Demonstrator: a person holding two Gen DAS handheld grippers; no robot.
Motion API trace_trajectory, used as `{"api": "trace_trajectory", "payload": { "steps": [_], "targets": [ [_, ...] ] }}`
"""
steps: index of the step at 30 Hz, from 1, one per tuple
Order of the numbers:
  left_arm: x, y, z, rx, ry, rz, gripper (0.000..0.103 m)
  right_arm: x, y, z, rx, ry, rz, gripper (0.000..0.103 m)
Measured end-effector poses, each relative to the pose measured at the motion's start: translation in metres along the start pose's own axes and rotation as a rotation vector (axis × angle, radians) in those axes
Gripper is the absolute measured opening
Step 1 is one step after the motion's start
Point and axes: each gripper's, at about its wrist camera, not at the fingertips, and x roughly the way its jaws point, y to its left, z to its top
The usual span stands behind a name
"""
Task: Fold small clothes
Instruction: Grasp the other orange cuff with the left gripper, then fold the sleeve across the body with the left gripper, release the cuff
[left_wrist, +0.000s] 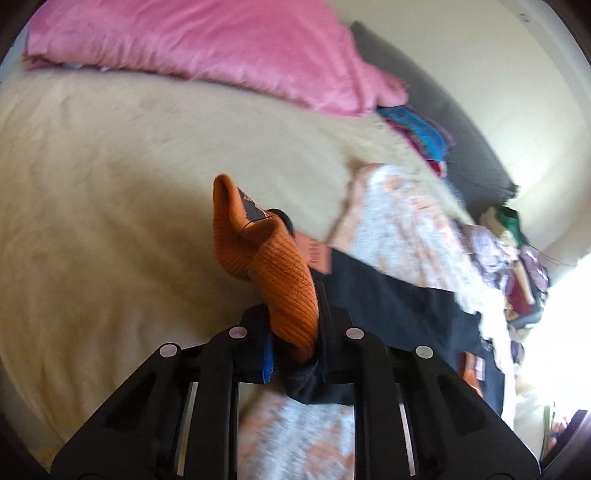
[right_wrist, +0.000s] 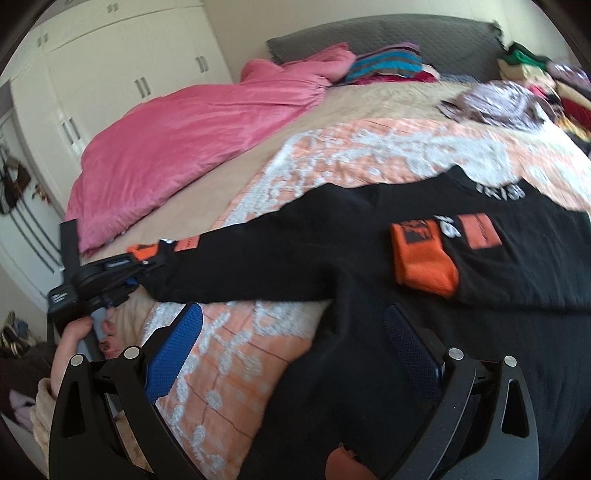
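Black sweater (right_wrist: 332, 266) lies flat on the patterned bedspread (right_wrist: 351, 147), one sleeve stretched toward 9 o'clock in the right wrist view. Left claw (left_wrist: 295, 332) clamped on that sleeve's orange cuff (left_wrist: 280, 280), cuff bunched between the jaws. Right claw (right_wrist: 291, 350) wide open over the sweater's hem, holding nothing. Pink duvet (right_wrist: 184, 122) at 11 o'clock. Judged step: first sleeve fold. Next: carry cuff across the chest toward 3 o'clock, keeping sleeve flat.
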Motion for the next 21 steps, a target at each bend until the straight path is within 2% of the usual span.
{"api": "trace_trajectory", "payload": {
  "steps": [4, 13, 21],
  "targets": [
    [-0.013, -0.017, -0.004, 0.037, -0.012, -0.058, 0.009, -0.009, -0.02, -0.009, 0.069, -0.001, -0.021, 0.098],
    [-0.034, -0.07, -0.01, 0.125, -0.016, -0.209, 0.009, -0.036, -0.052, -0.013, 0.138, -0.05, -0.107, 0.098],
    [-0.039, -0.119, -0.017, 0.224, -0.001, -0.273, 0.009, -0.065, -0.072, -0.011, 0.191, -0.113, -0.141, 0.098]
  ]
}}
